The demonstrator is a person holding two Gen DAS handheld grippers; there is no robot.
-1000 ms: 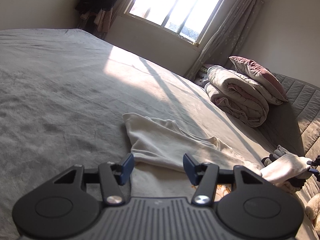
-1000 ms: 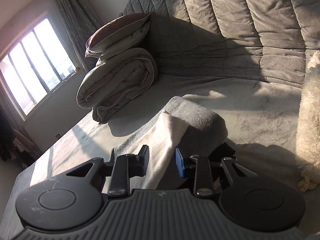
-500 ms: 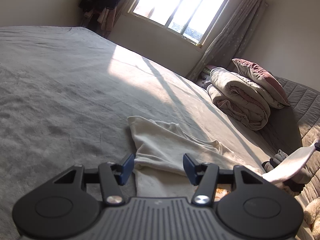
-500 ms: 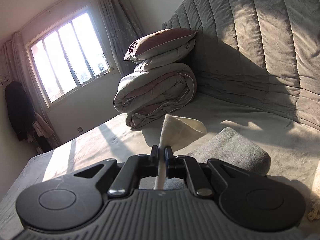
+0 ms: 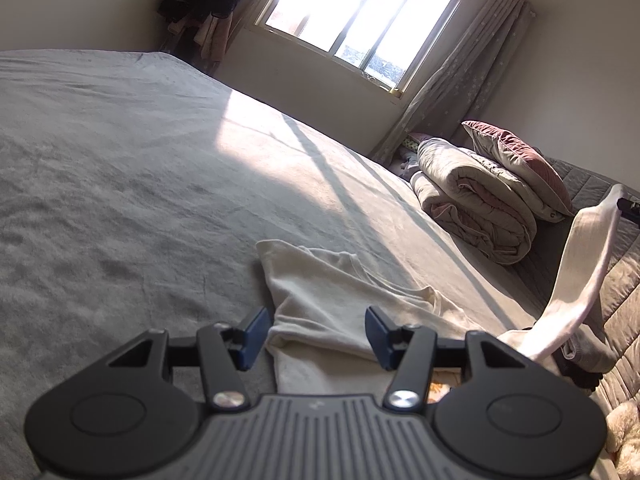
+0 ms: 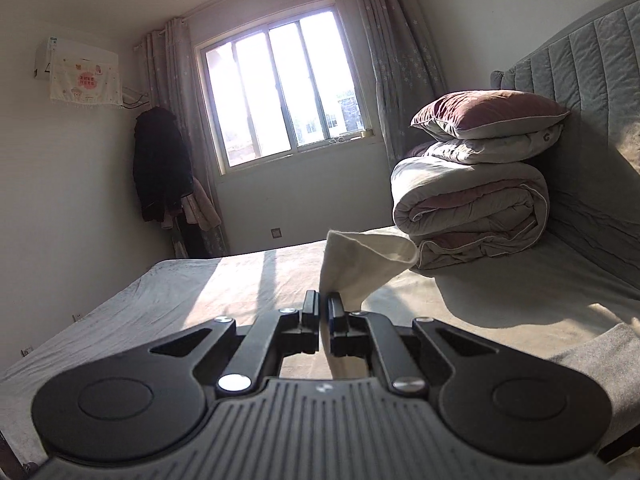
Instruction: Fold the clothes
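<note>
Bedding fills both views: a wide grey bed (image 5: 120, 184) with a quilted headboard (image 6: 592, 92), and against it a rolled duvet (image 6: 472, 212) with a dark-red pillow (image 6: 488, 114) on top. Sunlight from the window (image 6: 280, 92) falls in a band across the bedspread.

On that spread lies the cream garment (image 5: 332, 300), partly flat and partly lifted. Its flat part lies directly in front of the left gripper (image 5: 312, 330), with a folded edge running crosswise between the blue pads (image 5: 254, 330). From there the cloth runs off to the right, toward the headboard side, and rises as a long taut strip (image 5: 580, 268) to where the right gripper (image 6: 324, 306) holds its far end in the air. So the garment's long axis runs from the left claw across to the right one, low at the left and high at the right.

The left claw stands half spread, its pads on either side of the cloth edge and not pressing on it, so nothing is grasped there. The right claw is clenched on a thin fold of the cream cloth, which juts up between the closed tips.

A grey folded item (image 5: 588, 354) lies under the raised strip, beside the headboard.

As I judge it, the left hand is the nearer one to the flat edge, and the coming move depends on pinching that edge so that the cloth can be spread between the two claws.
</note>
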